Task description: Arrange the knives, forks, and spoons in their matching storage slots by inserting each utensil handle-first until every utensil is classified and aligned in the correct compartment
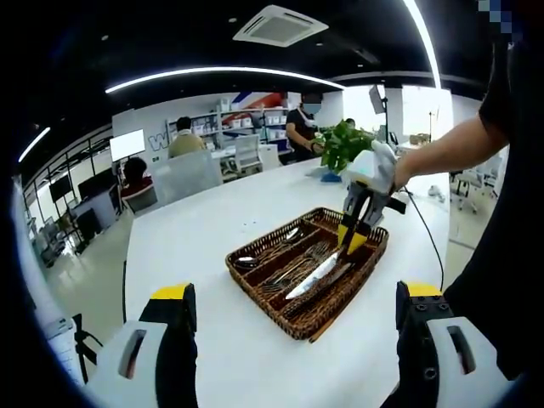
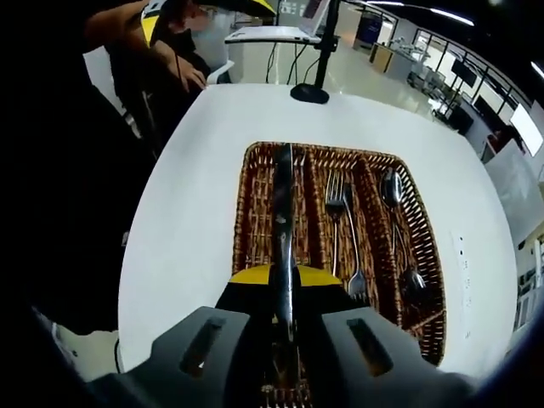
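A brown wicker basket [image 1: 262, 291] with three long slots stands on the white table [image 1: 195, 229]. My right gripper [image 1: 352, 240] hangs over its near slot, shut on a table knife [image 1: 316, 276] that slants down into the basket. In the right gripper view the knife [image 2: 282, 212] runs straight out from the shut right gripper [image 2: 283, 280] above the left slot of the basket [image 2: 243, 212]. Forks [image 2: 337, 204] lie in the middle slot and spoons [image 2: 392, 189] in the right one. My left gripper [image 1: 293, 340] is held open short of the basket, with nothing between its jaws.
A potted plant [image 1: 340, 144] stands behind the basket. A black stand base [image 2: 310, 92] and a laptop [image 2: 270, 34] sit at the table's far end. People sit at desks beyond. The table edge [image 2: 136, 255] is close on the left.
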The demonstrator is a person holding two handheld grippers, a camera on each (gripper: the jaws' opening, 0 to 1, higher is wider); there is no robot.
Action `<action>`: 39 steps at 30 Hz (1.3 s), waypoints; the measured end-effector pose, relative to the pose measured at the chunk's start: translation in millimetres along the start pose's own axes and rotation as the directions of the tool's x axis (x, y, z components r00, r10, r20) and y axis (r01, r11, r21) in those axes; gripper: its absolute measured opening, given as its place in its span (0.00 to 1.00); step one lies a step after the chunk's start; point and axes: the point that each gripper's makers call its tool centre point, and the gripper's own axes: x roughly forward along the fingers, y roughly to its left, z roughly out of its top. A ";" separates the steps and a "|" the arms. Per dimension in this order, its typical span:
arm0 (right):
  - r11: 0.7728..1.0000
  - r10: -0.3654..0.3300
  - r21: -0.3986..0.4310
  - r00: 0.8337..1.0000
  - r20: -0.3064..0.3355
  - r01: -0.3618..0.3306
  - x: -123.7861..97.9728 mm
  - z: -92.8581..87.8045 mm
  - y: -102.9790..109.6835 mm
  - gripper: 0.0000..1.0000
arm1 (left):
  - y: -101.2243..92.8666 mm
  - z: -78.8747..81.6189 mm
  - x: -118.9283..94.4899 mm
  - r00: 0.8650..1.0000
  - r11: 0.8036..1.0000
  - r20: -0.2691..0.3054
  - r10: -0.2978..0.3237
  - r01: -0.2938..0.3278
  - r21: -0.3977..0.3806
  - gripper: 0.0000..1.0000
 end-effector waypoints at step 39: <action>0.995 0.085 0.044 0.996 -0.010 -0.084 39.4 -11.2 7.4 0.06 | 2.9 -5.6 -11.2 1.000 1.000 -0.020 0.021 -0.022 -0.010 1.00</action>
